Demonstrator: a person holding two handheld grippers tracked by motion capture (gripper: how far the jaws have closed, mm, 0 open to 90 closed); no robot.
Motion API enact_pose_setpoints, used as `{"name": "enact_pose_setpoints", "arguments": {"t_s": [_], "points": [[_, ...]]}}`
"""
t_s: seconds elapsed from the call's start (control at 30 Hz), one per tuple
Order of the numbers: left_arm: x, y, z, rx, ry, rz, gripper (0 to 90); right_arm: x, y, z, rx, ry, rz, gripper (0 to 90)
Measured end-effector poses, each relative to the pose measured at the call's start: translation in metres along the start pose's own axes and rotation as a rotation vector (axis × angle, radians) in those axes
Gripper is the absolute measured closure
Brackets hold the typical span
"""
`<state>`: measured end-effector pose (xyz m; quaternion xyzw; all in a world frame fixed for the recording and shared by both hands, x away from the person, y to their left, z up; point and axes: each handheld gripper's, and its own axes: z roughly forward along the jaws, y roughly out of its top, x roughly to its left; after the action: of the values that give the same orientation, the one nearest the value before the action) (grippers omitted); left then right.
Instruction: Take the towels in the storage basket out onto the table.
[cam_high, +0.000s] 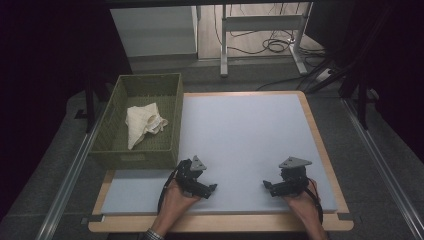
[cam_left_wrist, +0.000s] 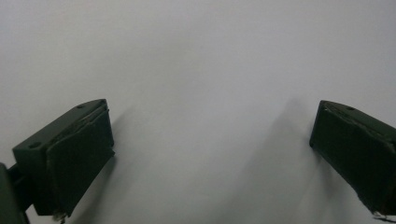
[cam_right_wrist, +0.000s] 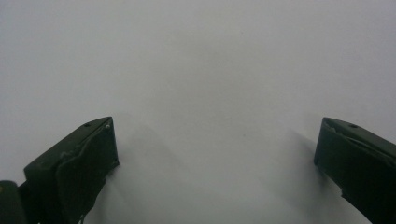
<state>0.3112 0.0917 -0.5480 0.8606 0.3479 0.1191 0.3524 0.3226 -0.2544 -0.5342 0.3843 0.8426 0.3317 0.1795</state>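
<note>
A crumpled cream cloth (cam_high: 143, 122) lies inside an olive woven basket (cam_high: 116, 112) at the table's left. My left gripper (cam_high: 197, 184) rests low over the pale grey mat (cam_high: 240, 135) near the front edge, held by a hand. In the left gripper view that gripper (cam_left_wrist: 210, 140) stands open with only bare mat between its jaws. My right gripper (cam_high: 282, 185) sits to the right, at the same depth, also hand-held. Its jaws are wide apart in the right gripper view (cam_right_wrist: 215, 154), nothing between them.
The mat lies on a wooden table (cam_high: 320, 150) with a light rim. Behind the table stand a white desk frame (cam_high: 260, 30) and cables (cam_high: 275, 46) on the floor. Metal rails (cam_high: 70, 170) run along both sides.
</note>
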Motion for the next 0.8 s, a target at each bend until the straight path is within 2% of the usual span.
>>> {"name": "enact_pose_setpoints", "arguments": {"t_s": [0.8], "points": [[0.0003, 0.0002, -0.0004, 0.001, -0.004, -0.003, 0.0, 0.0, -0.0002, -0.0001, -0.001, 0.001, -0.002, 0.0]]}}
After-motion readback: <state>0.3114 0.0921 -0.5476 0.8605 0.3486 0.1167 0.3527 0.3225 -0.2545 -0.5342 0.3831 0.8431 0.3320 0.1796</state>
